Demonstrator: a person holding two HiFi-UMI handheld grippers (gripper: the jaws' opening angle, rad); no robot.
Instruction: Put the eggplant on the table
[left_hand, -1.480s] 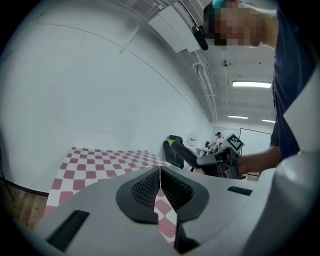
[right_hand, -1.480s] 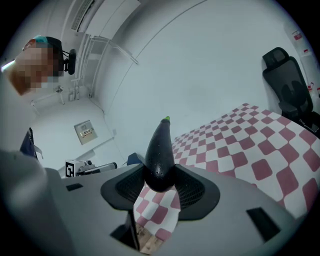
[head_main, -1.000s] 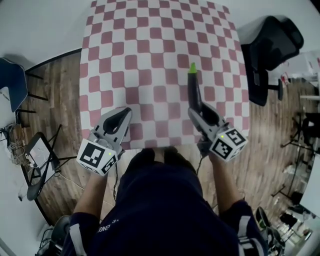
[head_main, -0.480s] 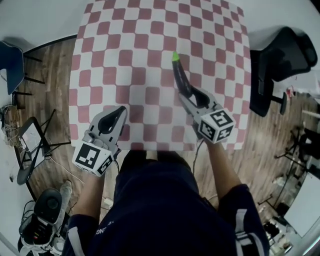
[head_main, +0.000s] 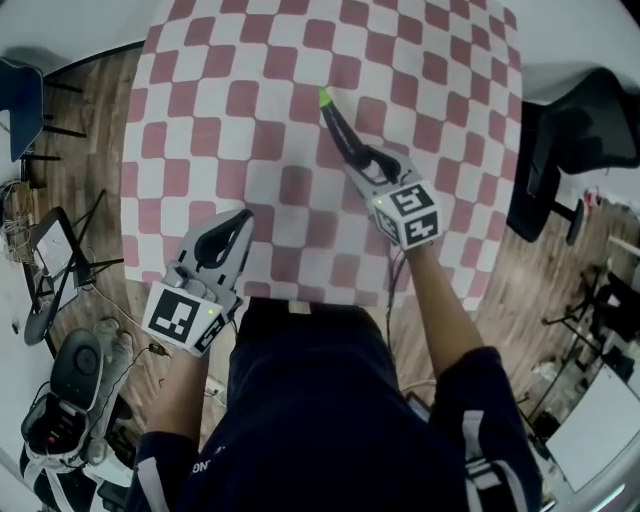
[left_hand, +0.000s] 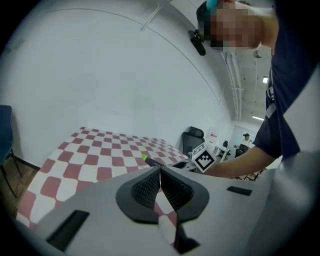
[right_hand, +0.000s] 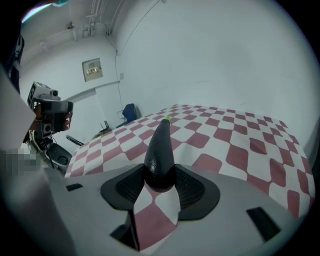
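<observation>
A dark purple eggplant (head_main: 340, 130) with a green tip is clamped by its thick end in my right gripper (head_main: 362, 165), over the middle of the table with the red-and-white checked cloth (head_main: 250, 100). In the right gripper view the eggplant (right_hand: 160, 150) sticks out ahead between the pads, tip pointing at the cloth. My left gripper (head_main: 232, 235) hovers at the table's near edge with its jaws together and nothing in them. From the left gripper view (left_hand: 160, 175) the eggplant tip (left_hand: 146, 159) and the right gripper's marker cube (left_hand: 204, 159) show beyond.
A black office chair (head_main: 590, 130) stands right of the table. On the wooden floor at the left are a blue chair (head_main: 20, 100), a stand (head_main: 60, 270) and bags (head_main: 70, 400). A white wall lies beyond the table.
My right gripper has carried the eggplant down and leftward toward the middle of the cloth, rolling as it went. The left gripper has sunk slightly near the table's front edge.
</observation>
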